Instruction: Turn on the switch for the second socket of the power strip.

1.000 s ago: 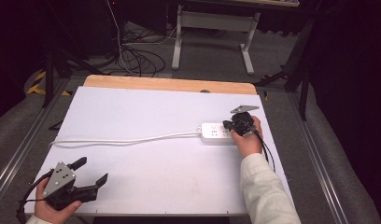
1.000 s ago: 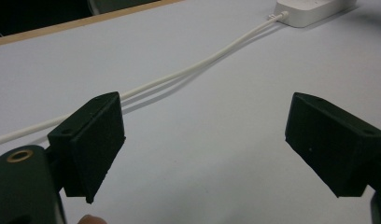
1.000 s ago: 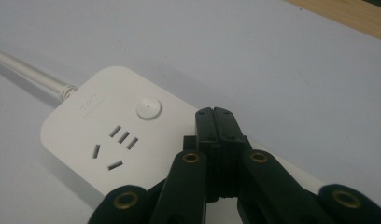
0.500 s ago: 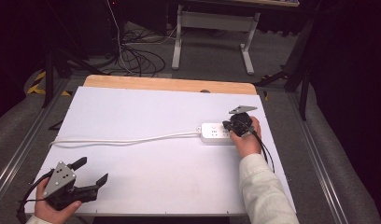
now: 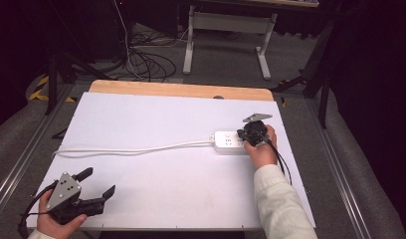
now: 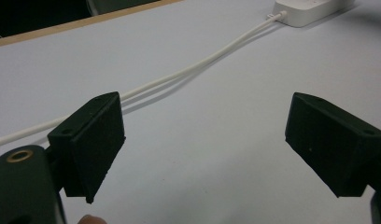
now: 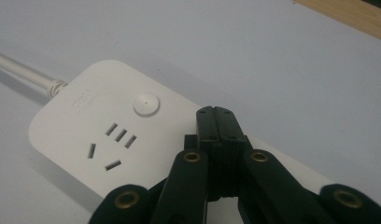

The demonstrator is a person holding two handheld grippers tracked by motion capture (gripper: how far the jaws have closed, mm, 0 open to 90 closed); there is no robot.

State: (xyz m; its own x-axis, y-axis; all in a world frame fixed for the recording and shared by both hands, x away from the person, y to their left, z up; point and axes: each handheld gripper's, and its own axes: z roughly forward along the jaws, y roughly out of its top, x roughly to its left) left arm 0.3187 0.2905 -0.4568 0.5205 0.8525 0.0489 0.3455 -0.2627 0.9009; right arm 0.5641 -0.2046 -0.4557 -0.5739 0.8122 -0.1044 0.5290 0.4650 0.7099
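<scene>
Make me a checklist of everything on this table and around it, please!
Surface: white table with a wooden far edge.
Job's things: white power strip lying flat; round button on top.
Clutter: nothing seen.
Grippers: left gripper open, near corner, holding nothing; right gripper shut, over the strip.
Cables: white cord running left from the strip; black cable behind the right gripper.
Surroundings: grey floor, cable tangle, desk legs.

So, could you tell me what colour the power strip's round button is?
White, like the strip itself; the button shows best in the right gripper view.
</scene>
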